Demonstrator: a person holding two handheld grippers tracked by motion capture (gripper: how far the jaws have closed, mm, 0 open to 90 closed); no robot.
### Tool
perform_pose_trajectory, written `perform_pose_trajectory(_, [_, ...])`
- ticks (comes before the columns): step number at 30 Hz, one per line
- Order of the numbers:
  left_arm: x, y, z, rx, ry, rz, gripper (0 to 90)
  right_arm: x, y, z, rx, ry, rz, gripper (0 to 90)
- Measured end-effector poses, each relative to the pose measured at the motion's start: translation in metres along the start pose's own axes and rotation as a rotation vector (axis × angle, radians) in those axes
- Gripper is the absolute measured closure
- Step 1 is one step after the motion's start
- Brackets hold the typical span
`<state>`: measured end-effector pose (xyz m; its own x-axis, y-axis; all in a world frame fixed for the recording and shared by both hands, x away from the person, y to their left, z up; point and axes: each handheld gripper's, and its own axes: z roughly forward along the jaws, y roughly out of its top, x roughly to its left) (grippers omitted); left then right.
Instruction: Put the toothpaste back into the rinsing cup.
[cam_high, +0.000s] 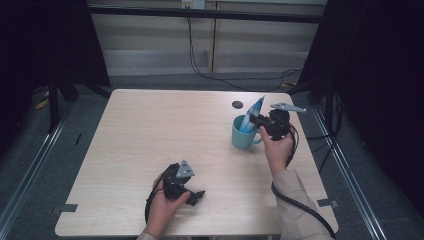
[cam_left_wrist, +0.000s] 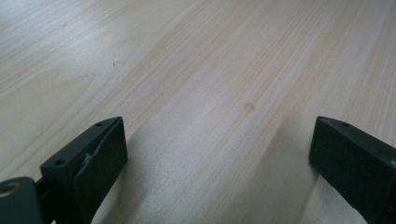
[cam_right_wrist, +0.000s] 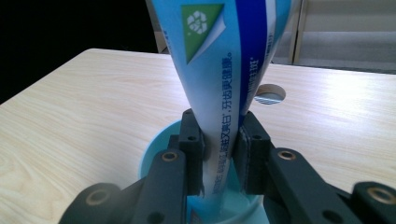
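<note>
While the right gripper (cam_right_wrist: 219, 158) clamps its jaws on a toothpaste tube (cam_right_wrist: 224, 70), over teal mug (cam_high: 243, 134), left gripper (cam_left_wrist: 219, 158) jaws apart.

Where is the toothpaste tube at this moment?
In the high view the toothpaste tube stands tilted in the teal mug on the table's right side, near the round cable hole. The right gripper is clamped on it.

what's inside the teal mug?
A blue-and-white toothpaste tube stands in the teal mug, tilted, its upper part sticking out, clamped by the right gripper. Its lower end and the mug's bottom are hidden.
</note>
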<state>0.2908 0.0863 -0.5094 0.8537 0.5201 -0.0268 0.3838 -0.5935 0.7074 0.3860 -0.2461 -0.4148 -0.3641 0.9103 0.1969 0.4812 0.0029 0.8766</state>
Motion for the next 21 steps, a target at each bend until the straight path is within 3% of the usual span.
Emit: perform_pose_trajectory(21, [0.000, 0.000, 0.000, -0.001, 0.001, 0.000, 4.1, -0.013, -0.003, -0.003, 0.004, -0.035, 0.010, 71.1])
